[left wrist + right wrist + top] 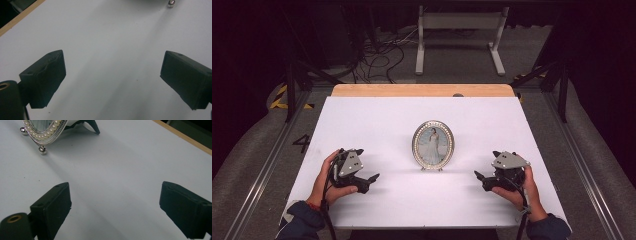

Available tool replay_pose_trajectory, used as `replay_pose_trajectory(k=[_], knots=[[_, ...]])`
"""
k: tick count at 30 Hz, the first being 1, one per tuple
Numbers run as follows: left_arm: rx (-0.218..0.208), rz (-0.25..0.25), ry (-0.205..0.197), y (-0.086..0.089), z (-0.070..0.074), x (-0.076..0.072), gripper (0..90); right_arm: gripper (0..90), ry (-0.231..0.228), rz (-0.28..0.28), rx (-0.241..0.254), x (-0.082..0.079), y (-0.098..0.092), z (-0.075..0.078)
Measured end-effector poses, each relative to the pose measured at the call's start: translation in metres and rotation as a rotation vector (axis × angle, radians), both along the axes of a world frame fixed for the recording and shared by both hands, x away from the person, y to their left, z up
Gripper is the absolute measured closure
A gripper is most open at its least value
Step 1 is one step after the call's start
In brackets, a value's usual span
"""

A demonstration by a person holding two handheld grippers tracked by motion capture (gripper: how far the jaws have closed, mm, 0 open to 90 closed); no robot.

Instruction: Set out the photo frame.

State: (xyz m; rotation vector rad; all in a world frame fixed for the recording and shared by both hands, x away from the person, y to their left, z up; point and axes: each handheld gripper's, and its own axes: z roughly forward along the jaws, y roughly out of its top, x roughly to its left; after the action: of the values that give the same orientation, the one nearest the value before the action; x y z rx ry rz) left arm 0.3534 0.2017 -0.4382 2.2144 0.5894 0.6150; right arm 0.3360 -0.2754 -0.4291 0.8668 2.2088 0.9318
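The small oval silver photo frame with a beaded pearl rim (433, 145) stands upright near the middle of the white tabletop (377, 120), propped on its dark back leg and little ball feet, and nothing has touched it yet. The left hand-held gripper (371, 181) rests low on the near left part of the tabletop, its jaws spread wide with only bare white surface between them; in the left gripper view (112, 75) just one ball foot of the frame peeks in at the top edge. The right hand-held gripper (480, 179) sits on the near right, likewise spread and holding nothing, and the right gripper view (115, 202) shows the frame's lower rim (43, 131) and back leg off to the upper left, well apart from the jaws. Both grippers point inward toward the frame from either side. Judging by this, the work is at its very start: the approach, the grasp and whatever handling follows all remain to be done.
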Motion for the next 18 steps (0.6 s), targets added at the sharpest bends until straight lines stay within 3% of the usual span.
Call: replay_pose_trajectory(k=[18], knots=[[-0.010,0.052,0.019,0.033,-0.009,-0.014,6.6,10.4,0.000,-0.056,0.021,-0.007,-0.025,-0.005]])
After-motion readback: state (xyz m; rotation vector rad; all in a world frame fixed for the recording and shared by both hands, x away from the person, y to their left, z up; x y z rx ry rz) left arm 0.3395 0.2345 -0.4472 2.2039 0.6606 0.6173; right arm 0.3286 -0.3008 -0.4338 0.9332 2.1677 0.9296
